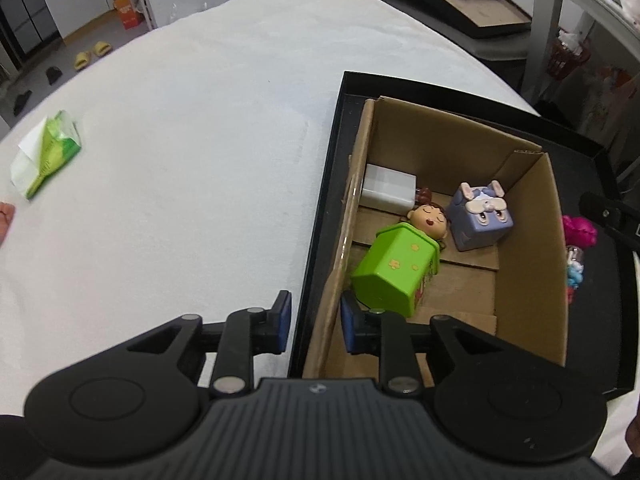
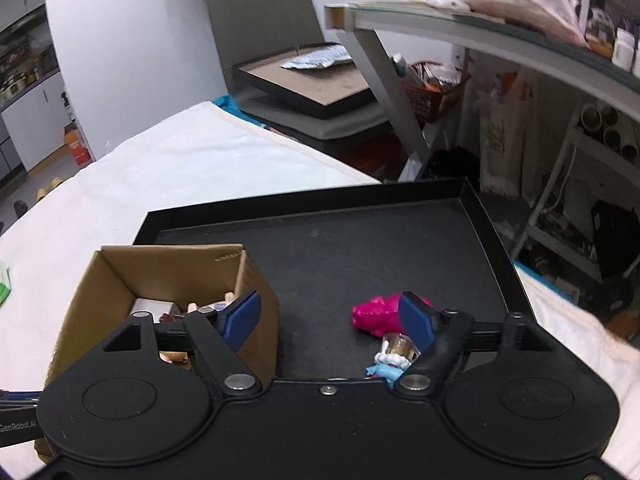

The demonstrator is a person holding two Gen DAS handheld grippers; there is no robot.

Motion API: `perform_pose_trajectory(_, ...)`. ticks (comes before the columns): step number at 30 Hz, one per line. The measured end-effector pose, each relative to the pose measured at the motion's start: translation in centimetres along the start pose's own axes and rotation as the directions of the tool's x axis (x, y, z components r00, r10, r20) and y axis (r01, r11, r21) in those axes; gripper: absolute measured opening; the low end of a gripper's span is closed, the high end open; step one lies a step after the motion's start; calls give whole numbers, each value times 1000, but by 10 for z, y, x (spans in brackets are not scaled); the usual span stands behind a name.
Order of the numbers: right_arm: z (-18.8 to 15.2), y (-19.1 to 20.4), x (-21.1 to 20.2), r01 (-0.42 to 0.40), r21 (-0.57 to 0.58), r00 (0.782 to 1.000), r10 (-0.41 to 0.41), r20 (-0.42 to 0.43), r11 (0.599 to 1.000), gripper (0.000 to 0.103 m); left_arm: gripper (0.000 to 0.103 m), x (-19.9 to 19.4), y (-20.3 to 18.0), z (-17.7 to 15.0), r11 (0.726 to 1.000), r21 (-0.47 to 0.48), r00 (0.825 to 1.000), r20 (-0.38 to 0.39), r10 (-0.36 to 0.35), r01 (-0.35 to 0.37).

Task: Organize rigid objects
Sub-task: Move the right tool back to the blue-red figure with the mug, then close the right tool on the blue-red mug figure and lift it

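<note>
A cardboard box [image 1: 528, 240] stands in a black tray [image 1: 340, 120] on the white cloth. Inside lie a green doll [image 1: 396, 268], a purple rabbit cube [image 1: 480, 216] and a white block [image 1: 386, 188]. My left gripper [image 1: 315, 322] is open and straddles the box's left wall, its right finger beside the doll's base. A pink toy [image 2: 370, 314] and a small blue-white figure [image 2: 390, 360] rest on the tray floor [image 2: 360, 248] right of the box [image 2: 160, 268]. My right gripper [image 2: 329, 317] hangs open above them, with its right finger over the pink toy.
A green tissue pack [image 1: 46, 152] lies at the cloth's far left, with a fingertip [image 1: 5, 216] at the frame edge. Behind the table is another tray [image 2: 312, 84] on a stand. A glass shelf [image 2: 480, 28] and cluttered racks stand to the right.
</note>
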State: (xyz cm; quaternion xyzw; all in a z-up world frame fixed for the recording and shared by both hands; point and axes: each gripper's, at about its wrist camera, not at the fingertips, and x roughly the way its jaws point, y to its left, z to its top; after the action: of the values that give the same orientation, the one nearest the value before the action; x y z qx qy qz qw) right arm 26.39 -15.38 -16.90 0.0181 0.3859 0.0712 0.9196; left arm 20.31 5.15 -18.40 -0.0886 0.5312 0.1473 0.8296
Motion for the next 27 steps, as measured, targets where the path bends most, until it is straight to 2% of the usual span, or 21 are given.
perform_pose_trajectory(5, -5, -16, 13, 19, 59, 998, -16, -54, 998, 75, 38, 3, -10, 2, 997, 13, 997, -3, 72, -72)
perform_pose_trajectory(10, -14, -34, 32, 46, 117, 992, -32, -120, 992, 75, 42, 4, -25, 2, 995, 33, 995, -17, 98, -98)
perform_pose_trajectory(13, -21, -40, 47, 64, 127, 985, -43, -166, 990, 75, 44, 8, -37, 1, 990, 73, 992, -25, 121, -119)
perform_pose_trajectory(18, -33, -40, 67, 73, 109, 971, -45, -235, 991, 73, 45, 13, -46, -2, 987, 77, 989, -47, 143, -139)
perform_pose_trajectory(20, -38, -38, 72, 86, 72, 964, -64, -258, 994, 63, 45, 12, -50, -2, 983, 90, 986, -44, 162, -157)
perform_pose_trajectory(21, -39, -35, 71, 102, 39, 966, -90, -243, 994, 59, 45, 12, -51, -2, 982, 94, 985, -43, 168, -163)
perform_pose_trajectory(23, -40, -34, 68, 123, 20, 966, -115, -234, 992, 38, 46, 11, -52, -2, 981, 92, 984, -43, 174, -169)
perform_pose_trajectory(27, -41, -40, 63, 112, 58, 968, -96, -232, 992, 37, 46, 8, -53, -2, 980, 95, 983, -35, 180, -176)
